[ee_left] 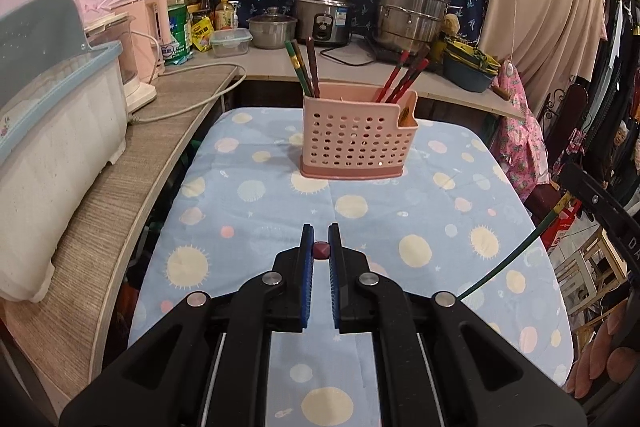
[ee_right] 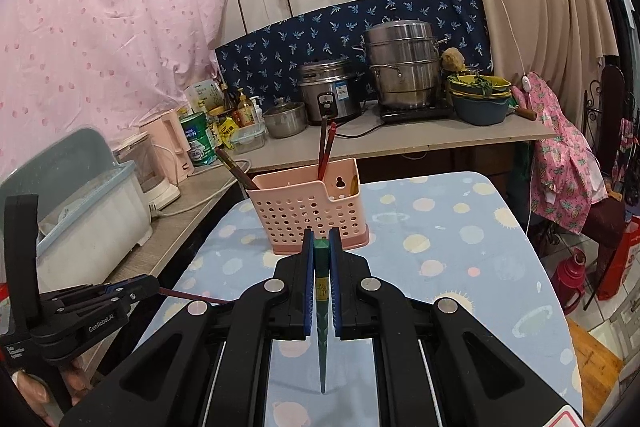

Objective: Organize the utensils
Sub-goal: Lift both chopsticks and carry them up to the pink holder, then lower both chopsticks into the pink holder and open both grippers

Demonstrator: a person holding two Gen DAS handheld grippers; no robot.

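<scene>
Chopsticks clamped endwise in both raised tools [ee_left: 321, 251] [ee_right: 321, 251].

Left wrist view angled down over the blue tablecloth [ee_left: 440, 195], right wrist view flatter, from its right, both facing the pink utensil holder [ee_left: 356, 139], mid-distance.

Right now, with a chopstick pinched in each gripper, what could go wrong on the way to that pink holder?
The green chopstick is pinched near its blunt end in the right gripper, so its long tip could swing or slip. The left gripper holds its red chopstick the same way. A careless push could tip the pink holder.
</scene>
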